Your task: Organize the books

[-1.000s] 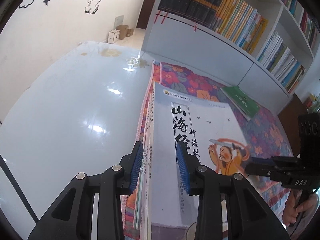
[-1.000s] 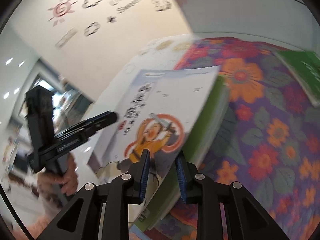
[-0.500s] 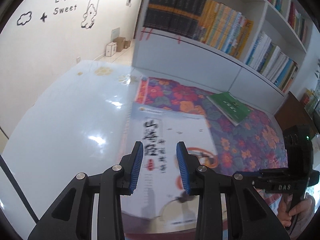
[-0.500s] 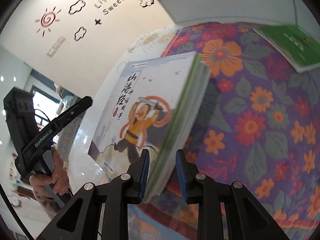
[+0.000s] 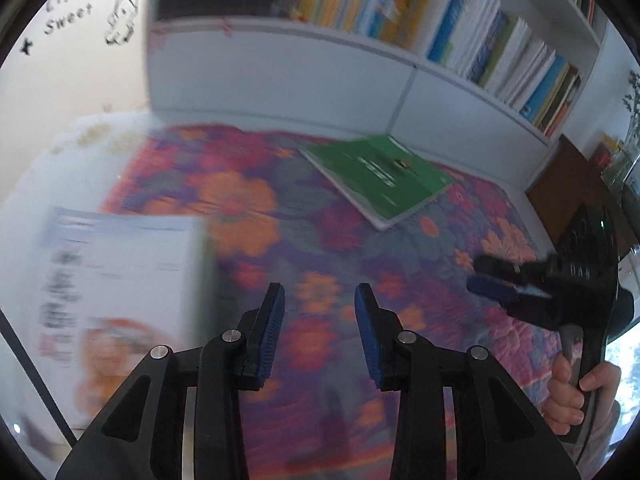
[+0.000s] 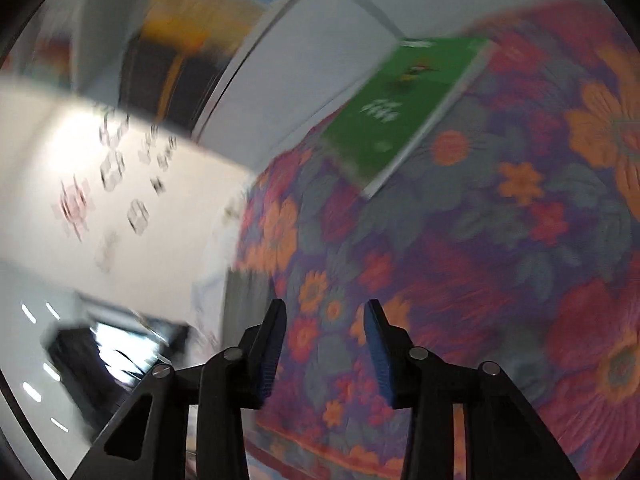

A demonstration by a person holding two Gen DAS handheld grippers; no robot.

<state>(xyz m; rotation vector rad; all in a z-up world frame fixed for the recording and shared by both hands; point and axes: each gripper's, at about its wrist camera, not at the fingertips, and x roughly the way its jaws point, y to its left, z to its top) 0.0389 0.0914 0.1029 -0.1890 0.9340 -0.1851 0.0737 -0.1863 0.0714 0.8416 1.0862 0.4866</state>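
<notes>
Left gripper (image 5: 319, 330) is hanging released, nothing between jaws, jaws just widening; white book stack (image 5: 120, 292) lying just to its left. Right gripper (image 6: 325, 346) also released and empty, jaws just widening; green book (image 6: 404, 108) lying well ahead on floral cloth (image 6: 500, 260).

Thin green softcover book (image 5: 380, 178): lies flat, cover up, closed, on the floral quilted cloth (image 5: 240, 200), at an angle near the white bookcase base. White illustrated book stack (image 5: 120, 280): lies flat at the cloth's left edge, cover up, blurred.
</notes>
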